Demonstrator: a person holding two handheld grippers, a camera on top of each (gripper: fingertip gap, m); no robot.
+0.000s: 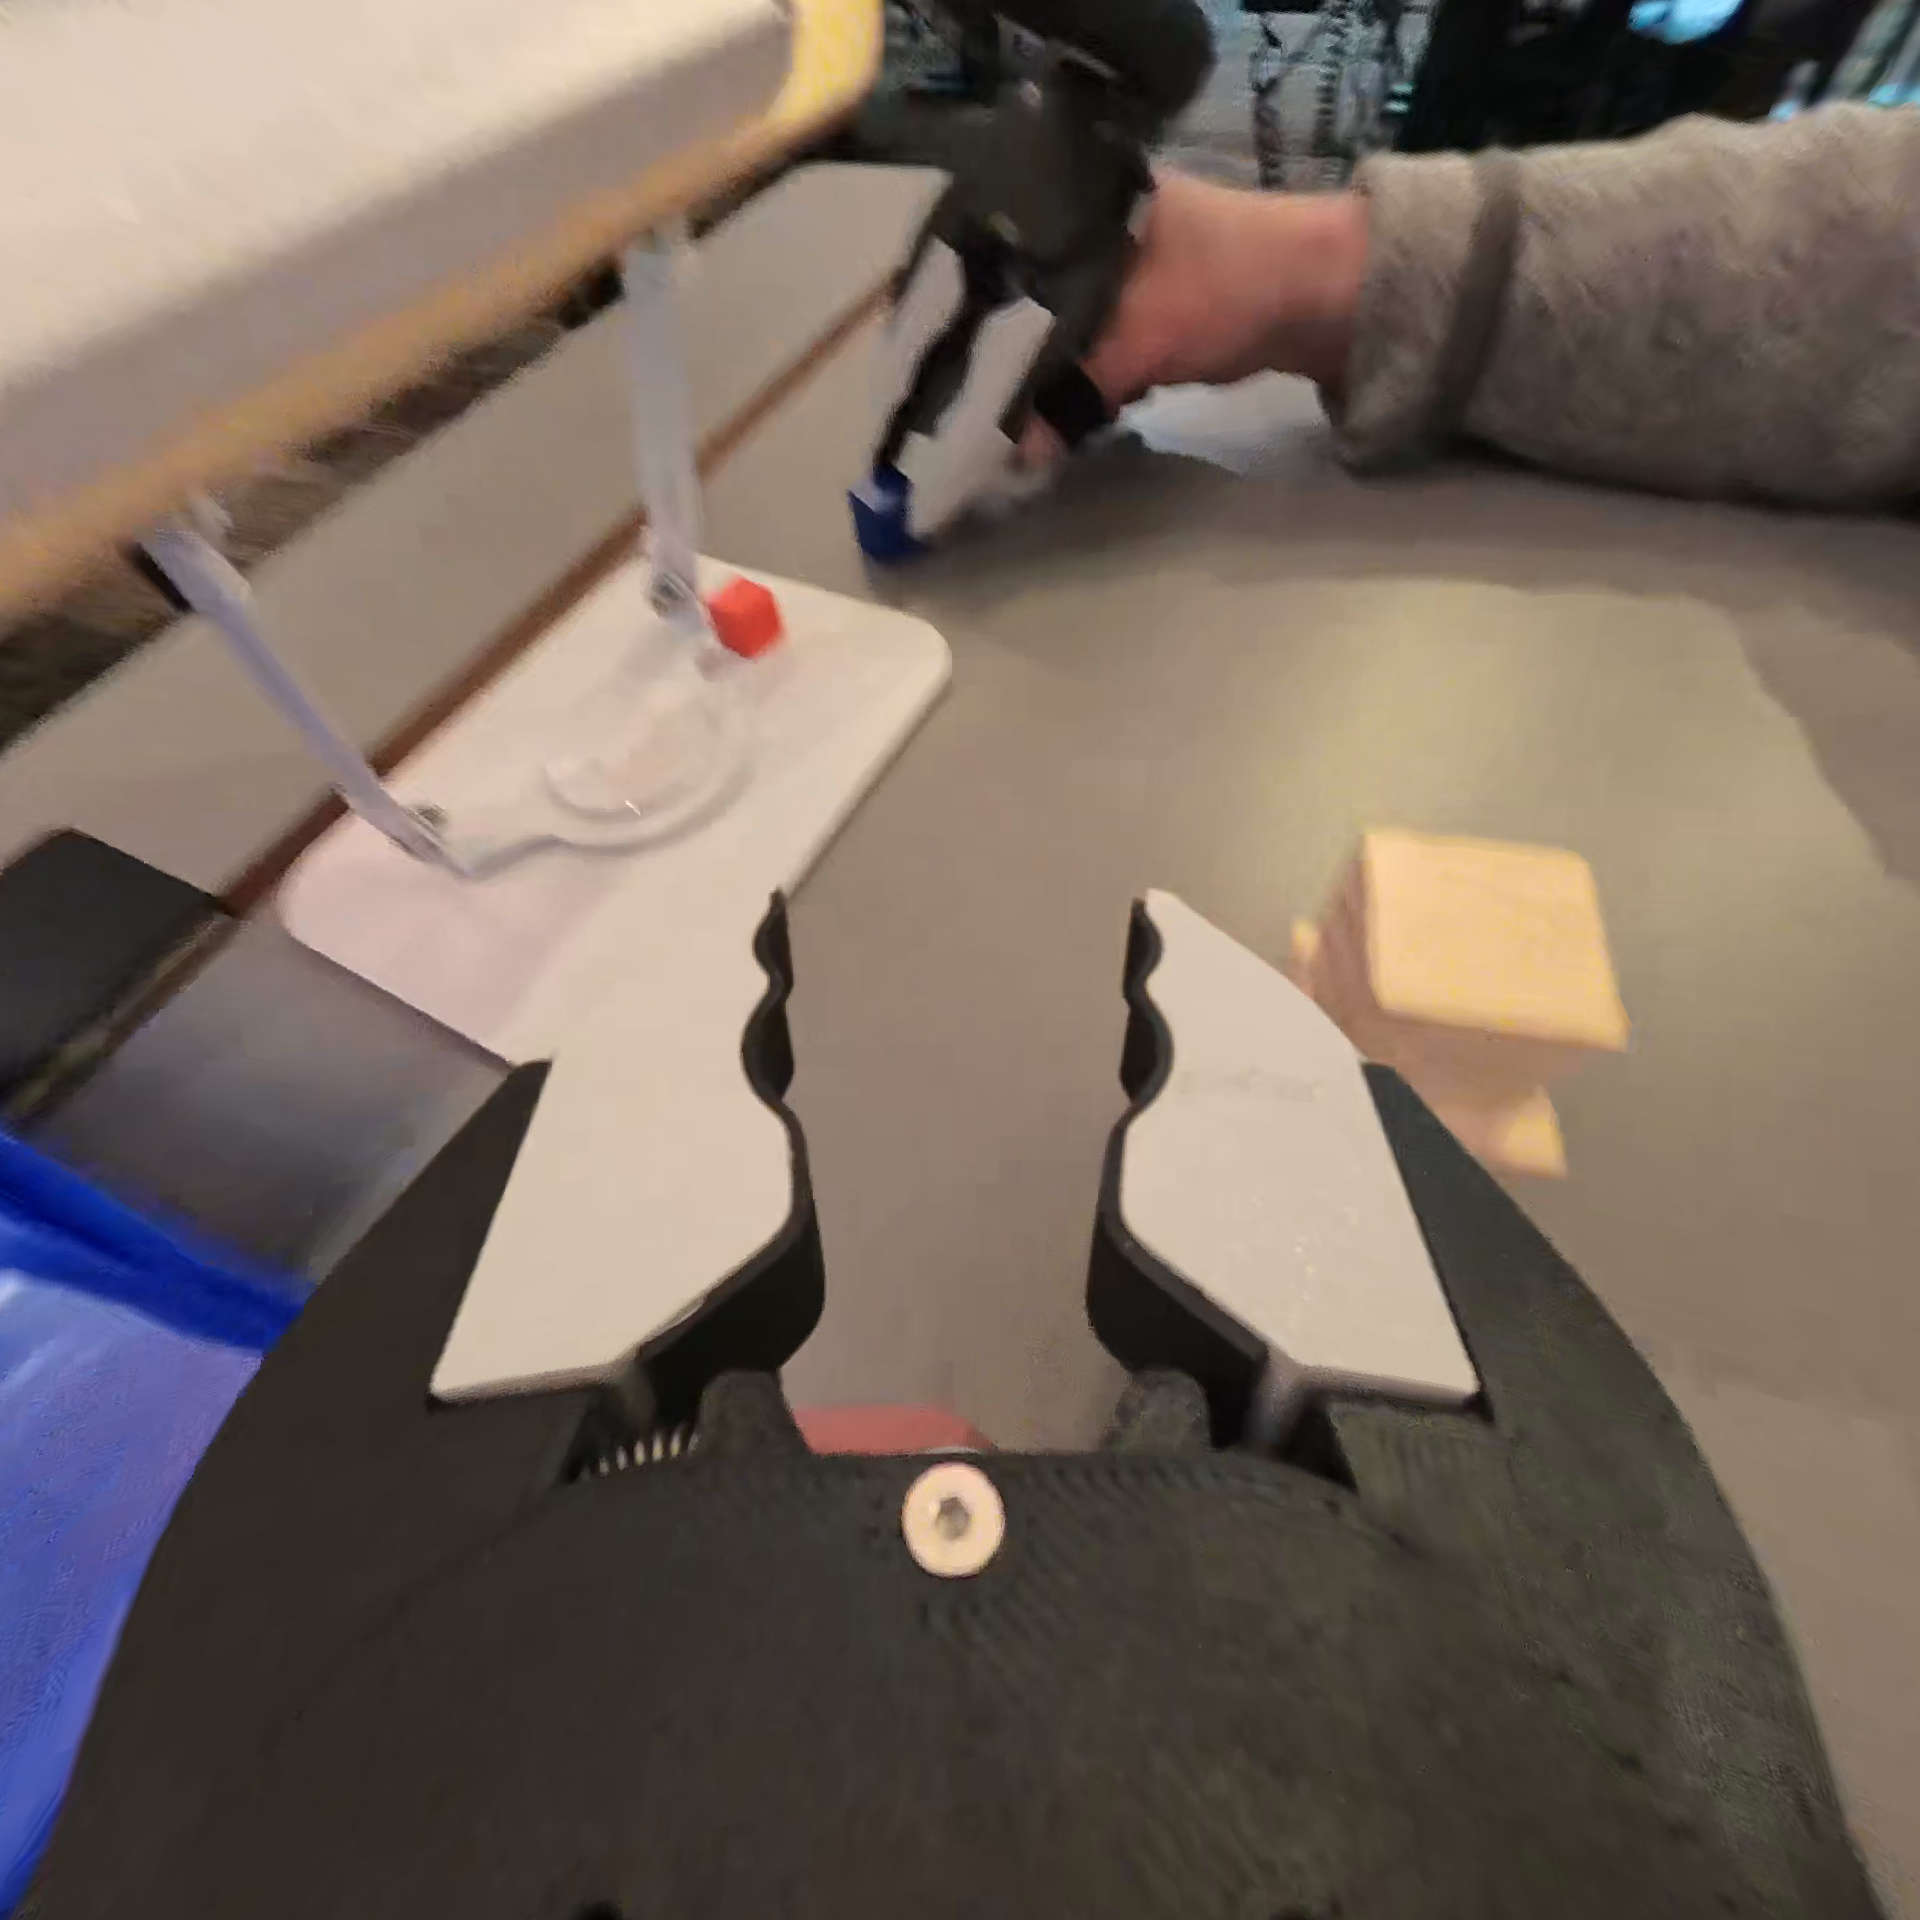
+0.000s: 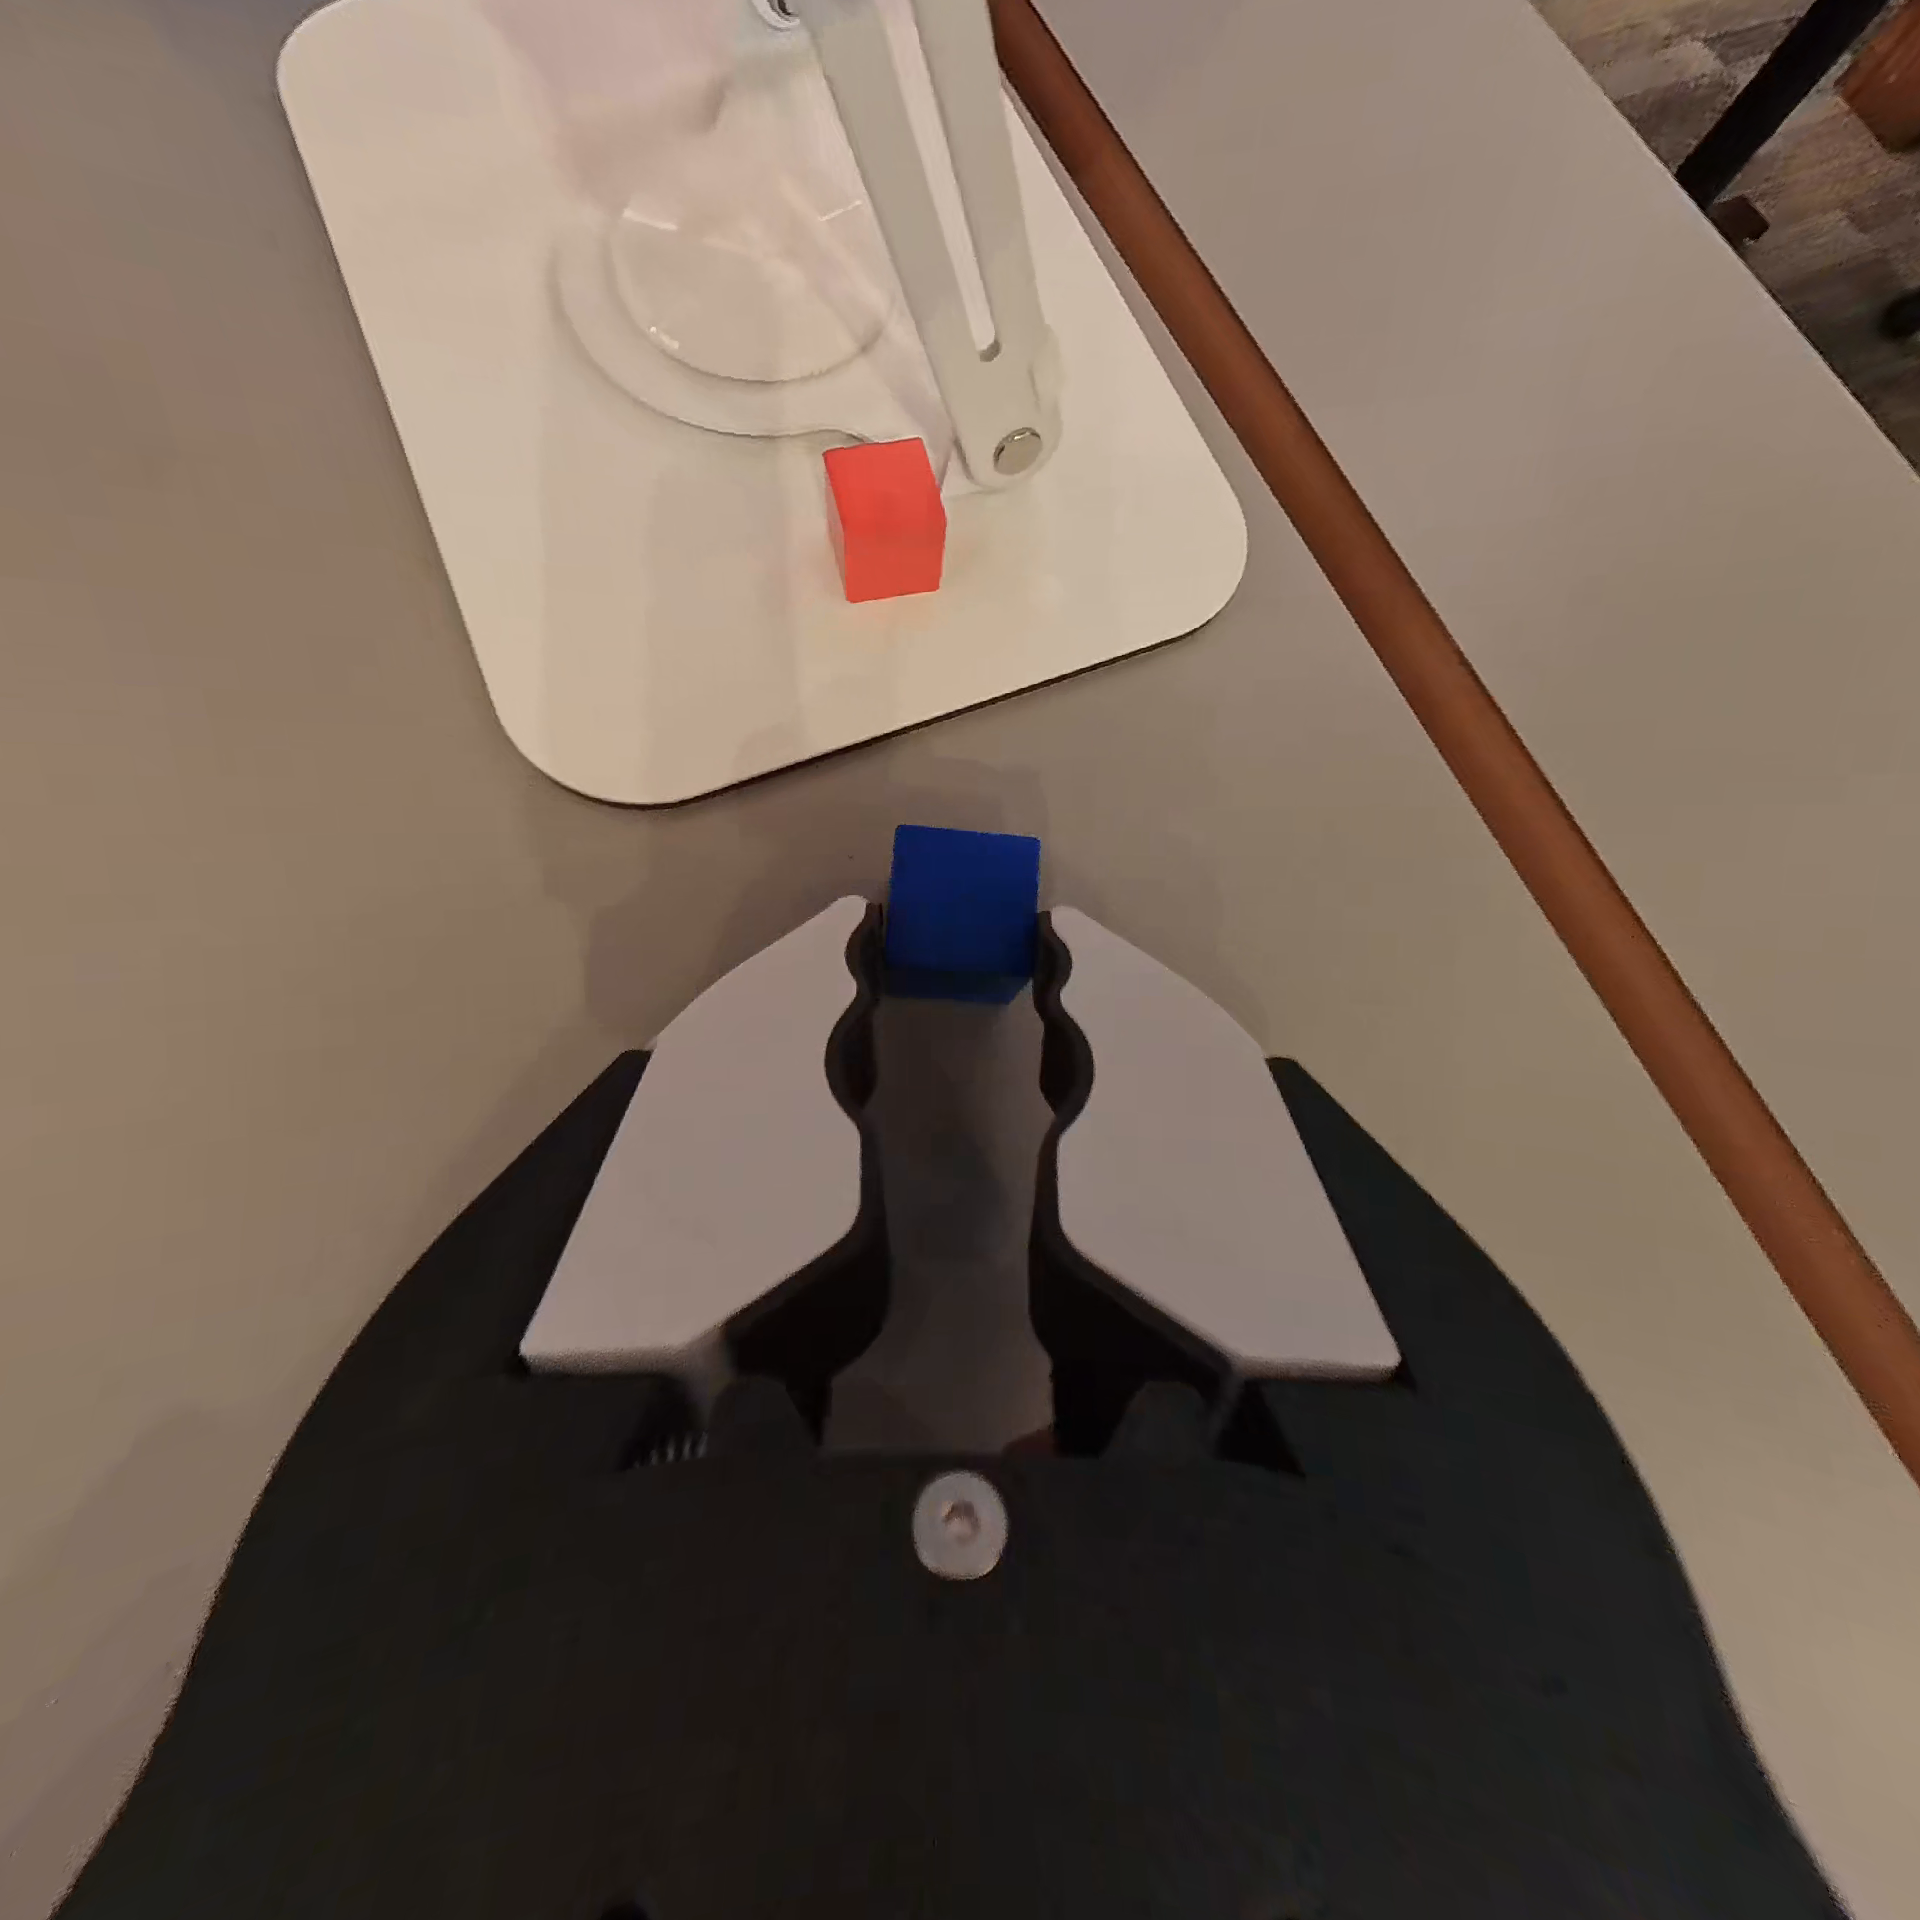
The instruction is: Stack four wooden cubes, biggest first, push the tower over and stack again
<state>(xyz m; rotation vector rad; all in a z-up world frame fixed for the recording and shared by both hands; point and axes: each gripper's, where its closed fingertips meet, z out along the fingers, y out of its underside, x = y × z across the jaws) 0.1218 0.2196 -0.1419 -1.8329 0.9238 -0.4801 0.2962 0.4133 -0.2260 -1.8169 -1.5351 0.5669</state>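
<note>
My left gripper is open and empty over the grey table. A blurred cluster of pale wooden cubes sits just right of its right finger; I cannot tell how they are arranged. My right gripper is shut on a small blue cube, held at its fingertips low over the table. In the left wrist view this gripper with the blue cube is farther off, held by a hand in a grey sleeve. A red cube stands on a white base plate.
The white plate carries a clear round disc and white stand arms. A brown strip runs along the table on the right. In the left wrist view a pale board overhangs the top left and a blue object lies at lower left. One gripper's finger ends stand about 30 centimeters off the other's.
</note>
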